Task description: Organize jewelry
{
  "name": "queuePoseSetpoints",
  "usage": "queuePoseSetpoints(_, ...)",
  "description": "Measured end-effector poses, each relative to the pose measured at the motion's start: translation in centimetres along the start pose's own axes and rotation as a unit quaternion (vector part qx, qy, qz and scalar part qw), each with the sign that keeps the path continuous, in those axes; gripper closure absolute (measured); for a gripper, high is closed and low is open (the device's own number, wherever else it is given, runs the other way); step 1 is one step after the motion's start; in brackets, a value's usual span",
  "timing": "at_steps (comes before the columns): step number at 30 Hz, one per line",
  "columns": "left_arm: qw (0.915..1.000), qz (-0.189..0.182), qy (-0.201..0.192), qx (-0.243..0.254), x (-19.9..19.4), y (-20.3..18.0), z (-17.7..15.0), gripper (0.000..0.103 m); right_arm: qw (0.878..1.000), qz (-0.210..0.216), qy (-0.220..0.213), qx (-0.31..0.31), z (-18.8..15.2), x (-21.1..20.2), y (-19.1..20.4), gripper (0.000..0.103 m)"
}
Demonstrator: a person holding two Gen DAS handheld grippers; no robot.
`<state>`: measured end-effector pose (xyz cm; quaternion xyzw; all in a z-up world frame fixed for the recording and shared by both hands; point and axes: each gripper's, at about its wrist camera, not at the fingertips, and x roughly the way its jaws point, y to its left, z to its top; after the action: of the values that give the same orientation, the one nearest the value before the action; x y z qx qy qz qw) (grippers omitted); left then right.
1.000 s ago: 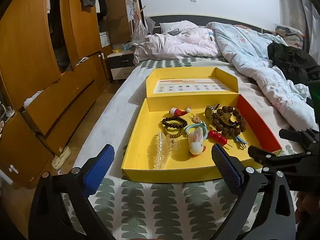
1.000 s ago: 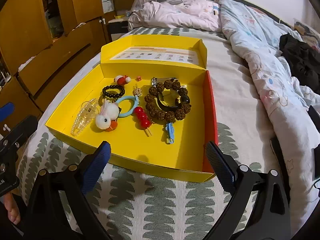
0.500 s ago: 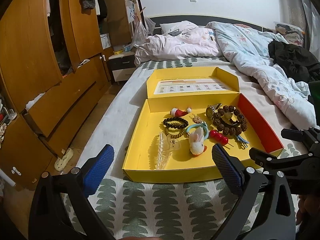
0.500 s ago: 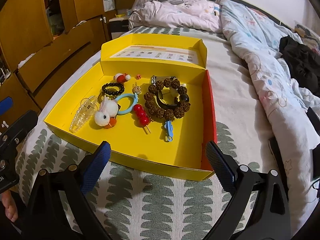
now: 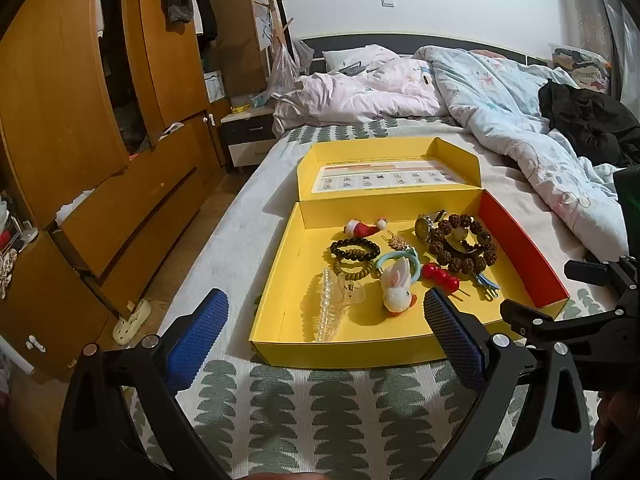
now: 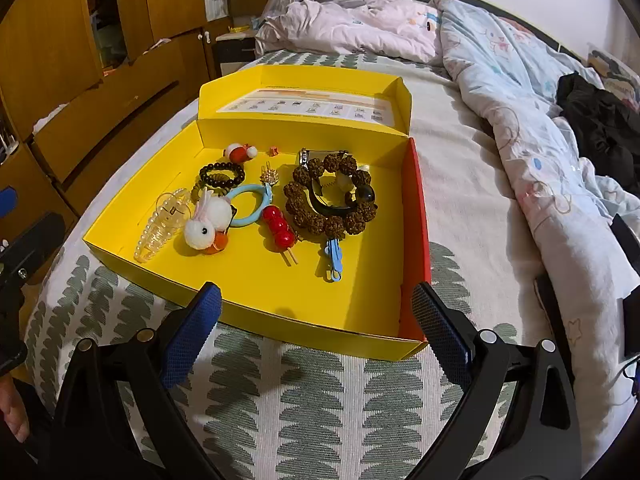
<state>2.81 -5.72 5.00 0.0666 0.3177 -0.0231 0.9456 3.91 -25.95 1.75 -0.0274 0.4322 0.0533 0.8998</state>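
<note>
An open yellow box (image 5: 276, 308) (image 6: 256, 280) lies on the bed. Inside lie a clear pearl hair claw (image 5: 330, 308) (image 6: 162, 224), a white rabbit hair tie on a blue ring (image 5: 398, 288) (image 6: 208, 224), a black bead bracelet (image 5: 355, 249) (image 6: 222, 173), a large brown bead bracelet (image 5: 464, 248) (image 6: 332, 196), a red bead hairpin (image 5: 440, 276) (image 6: 278, 228), a blue clip (image 6: 334, 260) and a red-and-white hat clip (image 5: 362, 227) (image 6: 239, 151). My left gripper (image 5: 326, 338) and right gripper (image 6: 316, 324) both stand open and hold nothing, short of the box's near wall.
The bed carries a leaf-patterned sheet (image 6: 320, 408), crumpled quilts (image 5: 500, 96) and black clothing (image 5: 588, 120). A wooden wardrobe with drawers (image 5: 100, 152) lines the left, with a slipper (image 5: 132, 320) on the floor. The right gripper's body (image 5: 568, 320) shows at the left wrist view's right edge.
Both cameras have drawn back and risen slightly, so the box sits a little farther off. Nothing in the box has moved, and both grippers stay open.
</note>
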Motion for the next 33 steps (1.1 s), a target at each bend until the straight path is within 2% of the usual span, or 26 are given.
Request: queuePoseSetpoints(33,1.0000,-0.003,-0.003,0.004,-0.20,0.61,0.05,0.006,1.000,-0.002,0.013,0.014,-0.21,0.83,-0.64,0.007)
